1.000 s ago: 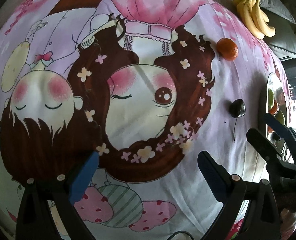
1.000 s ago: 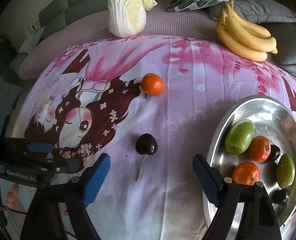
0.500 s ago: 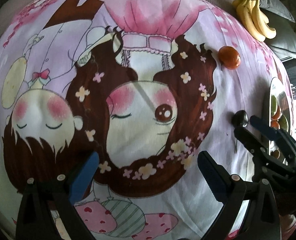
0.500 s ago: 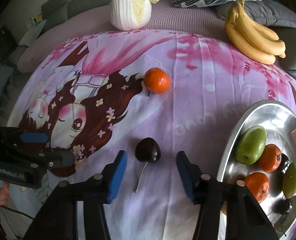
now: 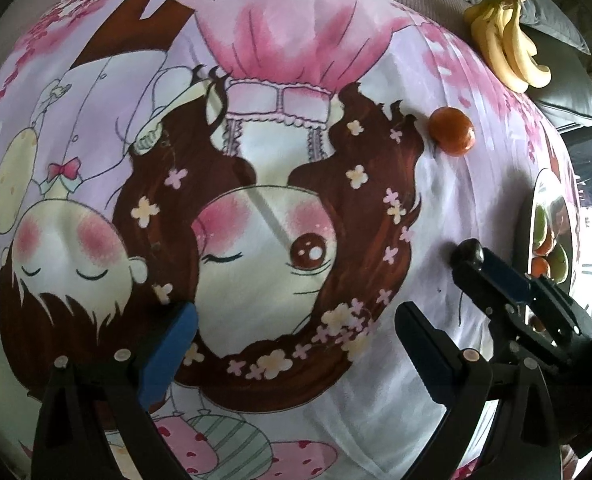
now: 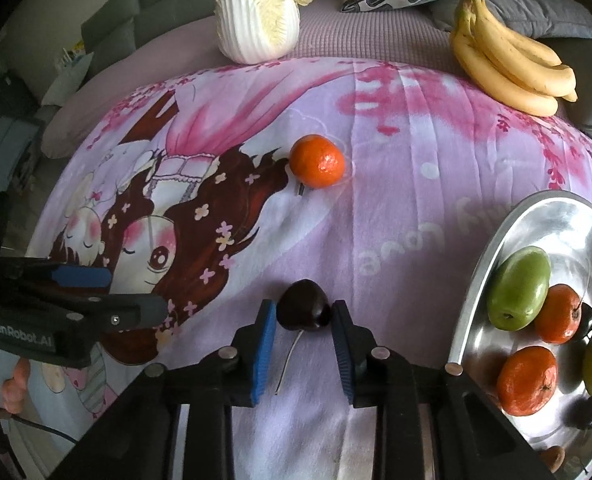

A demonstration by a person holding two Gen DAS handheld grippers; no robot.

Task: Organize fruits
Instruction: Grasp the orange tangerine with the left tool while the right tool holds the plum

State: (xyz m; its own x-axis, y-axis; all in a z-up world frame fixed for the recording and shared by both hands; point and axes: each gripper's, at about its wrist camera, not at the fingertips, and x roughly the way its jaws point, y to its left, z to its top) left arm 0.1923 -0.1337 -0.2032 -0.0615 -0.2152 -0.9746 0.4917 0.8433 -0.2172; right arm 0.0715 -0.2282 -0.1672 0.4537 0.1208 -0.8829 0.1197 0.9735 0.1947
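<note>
Two fruits lie loose on the bed sheet: a dark cherry at lower centre of the right wrist view and an orange above it at mid-frame.

Change noted: over the last second the right tongs have advanced from well short of the cherry and narrowed from wide to a close bracket. Their blue pads now sit against both sides of the fruit, or very nearly; firm contact cannot be confirmed. The cherry rests on the sheet, stem trailing toward the camera.

Left tongs hang wide and empty over the printed sheet, unchanged.

Bowl at right edge already holds green fruits, oranges and cherries.

Judgement: grasp is at closure; lift and transfer to the bowl come next. Squeezing hard risks bruising or squirting the cherry out.
</note>
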